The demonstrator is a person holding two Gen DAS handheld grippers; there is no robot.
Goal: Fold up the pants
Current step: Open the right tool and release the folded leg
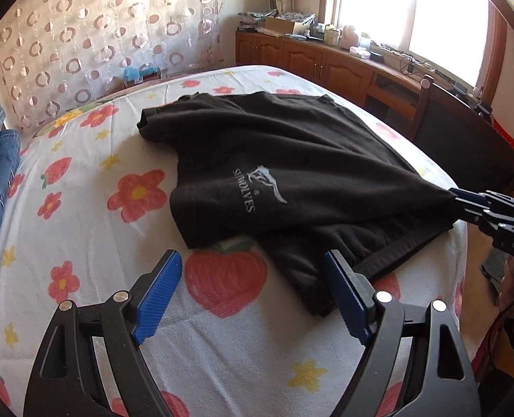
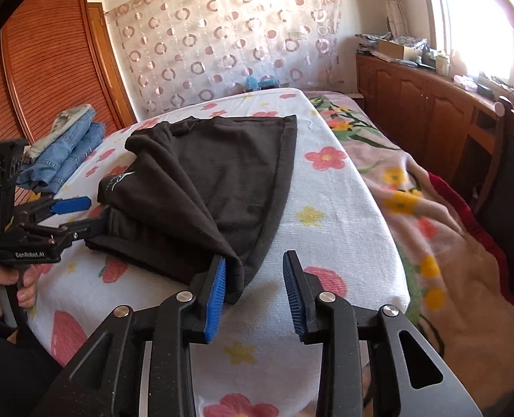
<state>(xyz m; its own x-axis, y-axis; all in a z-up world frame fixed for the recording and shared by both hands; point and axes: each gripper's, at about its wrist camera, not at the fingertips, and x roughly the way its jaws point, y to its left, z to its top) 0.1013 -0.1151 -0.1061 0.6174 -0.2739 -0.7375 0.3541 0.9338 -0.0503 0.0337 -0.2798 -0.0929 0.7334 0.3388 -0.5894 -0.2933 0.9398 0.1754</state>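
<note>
Left wrist view: the black knit pants with a white printed logo [image 1: 291, 173] lie partly folded on the white flower-and-strawberry printed bed cover [image 1: 83, 187], filling the centre of the frame and running from upper left to lower right. The left gripper [image 1: 253, 299] has its jaws wide apart with nothing pinched; the nearest bound hem corner lies against the inner face of its right-hand pad, at lower centre-right. The right gripper [image 1: 462, 201] enters at the right edge, at a stretched corner of the cloth; whether it pinches cannot be told from here. Right wrist view: the same pants [image 2: 215, 180] run from upper centre down to lower centre, long axis toward the camera. The right gripper [image 2: 257, 292] stands partly open; the cloth corner drapes against its left pad only, unclamped. The left gripper [image 2: 83, 215] sits at the left edge, beside the pants' lower left corner. Judgement: each gripper is nearest its own corner. Folded blue jeans [image 2: 66, 146] lie apart at upper left.
</note>
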